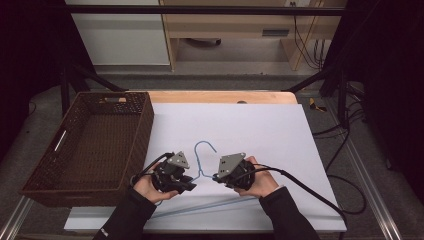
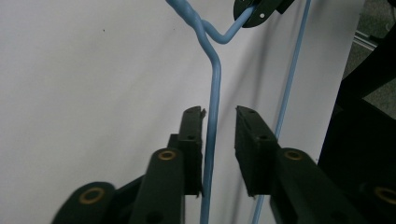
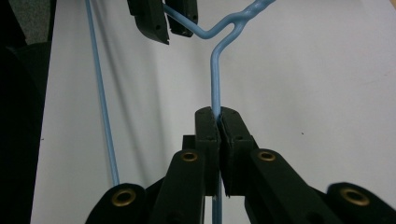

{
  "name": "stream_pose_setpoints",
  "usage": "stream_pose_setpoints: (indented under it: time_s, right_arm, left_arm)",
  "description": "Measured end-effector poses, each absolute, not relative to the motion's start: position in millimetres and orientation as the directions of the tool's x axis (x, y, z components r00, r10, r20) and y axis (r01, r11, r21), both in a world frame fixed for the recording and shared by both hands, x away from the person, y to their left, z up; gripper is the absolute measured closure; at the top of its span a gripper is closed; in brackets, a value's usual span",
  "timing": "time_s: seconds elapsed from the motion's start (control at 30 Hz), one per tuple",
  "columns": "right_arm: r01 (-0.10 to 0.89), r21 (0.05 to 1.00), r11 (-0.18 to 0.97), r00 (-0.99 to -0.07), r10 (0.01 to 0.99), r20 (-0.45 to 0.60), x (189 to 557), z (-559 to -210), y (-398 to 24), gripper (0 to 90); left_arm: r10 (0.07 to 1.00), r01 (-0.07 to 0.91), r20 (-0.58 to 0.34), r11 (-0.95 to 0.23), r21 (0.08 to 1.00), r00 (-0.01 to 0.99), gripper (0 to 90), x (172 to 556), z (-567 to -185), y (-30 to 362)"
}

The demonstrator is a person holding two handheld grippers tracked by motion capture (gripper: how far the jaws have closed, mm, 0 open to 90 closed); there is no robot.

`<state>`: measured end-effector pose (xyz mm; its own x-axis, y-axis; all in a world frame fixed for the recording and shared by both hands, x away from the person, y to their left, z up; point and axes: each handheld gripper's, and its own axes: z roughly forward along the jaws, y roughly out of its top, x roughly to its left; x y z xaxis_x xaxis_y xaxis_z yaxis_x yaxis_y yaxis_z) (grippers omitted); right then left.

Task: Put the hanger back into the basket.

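- A blue wire hanger (image 1: pixel 202 165) was being handled over the white sheet (image 1: pixel 260 130), its hook pointing to twelve o'clock and the brown basket (image 1: pixel 90 145) lying at nine o'clock.
- The right claw (image 3: pixel 218 122) was pressed together on one shoulder wire.
- The left claw (image 2: pixel 219 123) was spread, the other shoulder wire running between its jaws against the left pad, not pinched.
- The step was judged to be gripping both shoulders; next, the left claw would need closing before any lift.
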<state>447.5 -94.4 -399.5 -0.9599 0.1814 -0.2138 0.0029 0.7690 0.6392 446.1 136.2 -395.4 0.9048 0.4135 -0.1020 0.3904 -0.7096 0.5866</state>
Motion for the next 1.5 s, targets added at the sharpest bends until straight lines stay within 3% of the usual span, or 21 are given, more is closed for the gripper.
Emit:
stream_pose_setpoints:
  time_s: [0.2, 1.2, 1.37, 1.5]
  right_arm:
    - [-0.007, 0.64, 0.768, -0.963, 0.167, -0.212, 446, -399, -95, 87.4]
    - [-0.005, 0.693, 0.721, -0.96, 0.19, -0.204, 443, -386, -101, 83.0]
    - [0.014, 0.705, 0.709, -0.953, 0.224, -0.206, 442, -381, -105, 74.2]
    - [0.042, 0.735, 0.677, -0.933, 0.29, -0.213, 440, -372, -113, 58.9]
  left_arm:
    - [0.406, 0.388, -0.106, -0.714, 0.583, 0.907, 85.3, 446, -396, 138]
    - [0.475, 0.479, -0.176, -0.65, 0.59, 0.862, 87.6, 432, -373, 138]
    - [0.488, 0.479, -0.164, -0.637, 0.605, 0.857, 87.6, 430, -368, 140]
    - [0.511, 0.475, -0.141, -0.616, 0.628, 0.848, 87.6, 428, -363, 142]
